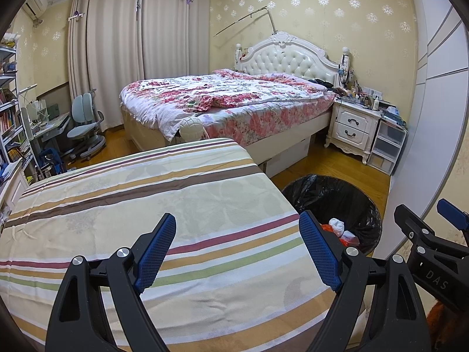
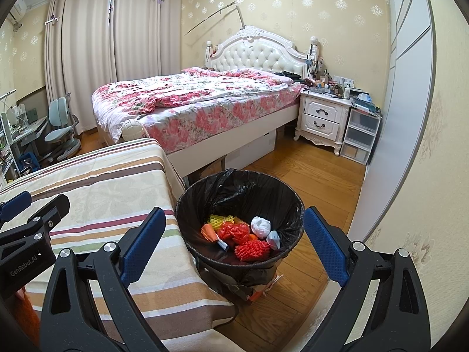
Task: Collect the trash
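Note:
A round trash bin (image 2: 187, 205) lined with a black bag stands on the wood floor beside a striped-cloth table (image 2: 111, 187). Inside lie red crumpled pieces (image 2: 252, 249), a yellow piece (image 2: 220, 220) and white wads (image 2: 260, 225). My right gripper (image 2: 231, 243) is open and empty, just above the bin's near rim. My left gripper (image 1: 237, 249) is open and empty over the striped cloth (image 1: 164, 199), with the bin (image 1: 366, 205) to its right. The right gripper's body (image 1: 431, 246) shows at the left wrist view's right edge; the left gripper's body (image 2: 29, 228) shows at the right wrist view's left.
A bed with a floral quilt (image 2: 199, 99) stands behind the table. A white nightstand (image 2: 322, 120) and plastic drawers (image 2: 360, 135) stand at the right by a wardrobe door (image 2: 410, 102). A desk chair (image 2: 60, 129) and shelves (image 1: 11, 117) are at the left.

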Available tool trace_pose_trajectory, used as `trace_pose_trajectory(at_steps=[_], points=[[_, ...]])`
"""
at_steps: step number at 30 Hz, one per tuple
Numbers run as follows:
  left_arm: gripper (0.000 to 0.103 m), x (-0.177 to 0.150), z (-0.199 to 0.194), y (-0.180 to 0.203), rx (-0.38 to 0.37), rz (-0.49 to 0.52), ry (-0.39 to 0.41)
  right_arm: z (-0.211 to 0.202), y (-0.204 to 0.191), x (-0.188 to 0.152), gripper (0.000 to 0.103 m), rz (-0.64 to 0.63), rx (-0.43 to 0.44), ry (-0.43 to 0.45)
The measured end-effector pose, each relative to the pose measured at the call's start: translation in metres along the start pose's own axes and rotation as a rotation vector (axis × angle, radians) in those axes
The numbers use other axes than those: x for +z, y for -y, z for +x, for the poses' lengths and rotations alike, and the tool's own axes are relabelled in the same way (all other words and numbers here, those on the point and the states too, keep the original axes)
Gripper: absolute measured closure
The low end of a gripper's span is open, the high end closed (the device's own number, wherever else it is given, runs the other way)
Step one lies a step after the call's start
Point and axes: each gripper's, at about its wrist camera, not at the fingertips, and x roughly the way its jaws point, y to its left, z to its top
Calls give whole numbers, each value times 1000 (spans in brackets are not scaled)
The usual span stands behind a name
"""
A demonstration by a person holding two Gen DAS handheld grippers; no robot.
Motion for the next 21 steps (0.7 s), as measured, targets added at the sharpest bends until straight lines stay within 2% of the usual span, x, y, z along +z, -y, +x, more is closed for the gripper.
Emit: trace_pose_trajectory(at_steps=[21], points=[[20,-3,-1,0,2,-1,5,0,0,0,10,-1,0,0]])
